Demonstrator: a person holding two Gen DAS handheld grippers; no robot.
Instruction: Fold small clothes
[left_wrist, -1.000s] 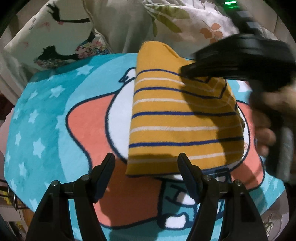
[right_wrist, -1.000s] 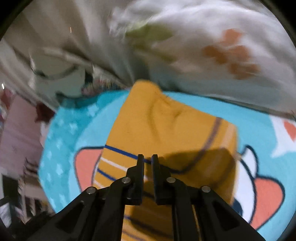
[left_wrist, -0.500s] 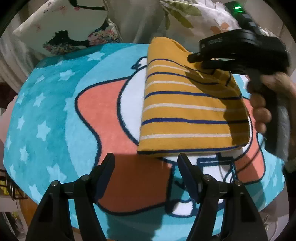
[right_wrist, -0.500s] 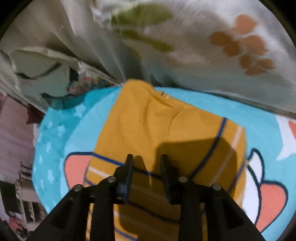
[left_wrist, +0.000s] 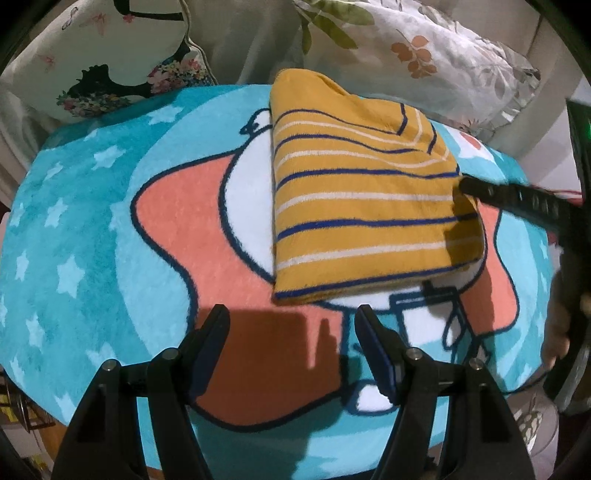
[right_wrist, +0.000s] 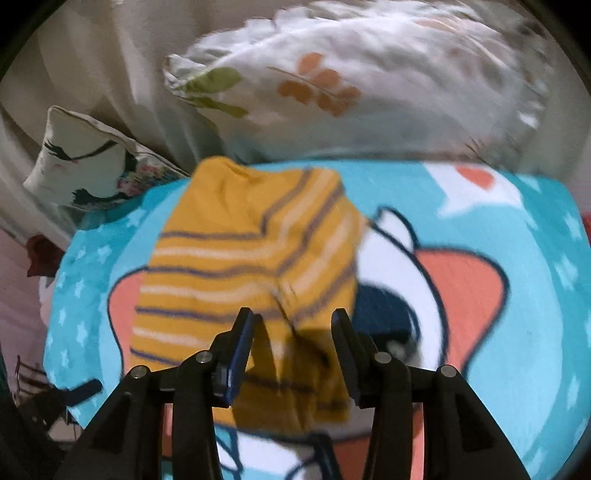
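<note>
A mustard-yellow garment (left_wrist: 365, 206) with blue and white stripes lies folded into a rectangle on a round turquoise cartoon mat (left_wrist: 92, 229). My left gripper (left_wrist: 291, 321) hangs open just short of the garment's near edge, nothing between its fingers. In the right wrist view the garment (right_wrist: 240, 258) is blurred. My right gripper (right_wrist: 293, 325) hovers over its near right corner, jaws opening and pads clear of the cloth. The right gripper's dark fingers (left_wrist: 517, 195) reach in from the right in the left wrist view, over the garment's right edge.
Patterned pillows lie behind the mat: a floral one (left_wrist: 424, 55) at the back right and a bird-print cushion (left_wrist: 110, 66) at the back left. A hand (left_wrist: 557, 332) holds the right tool at the frame's right edge. The mat's rim drops off in front.
My right gripper has let go of the folded garment, opened its jaws and pulled back to the right. The left gripper has drawn back a little from the garment's near edge.
</note>
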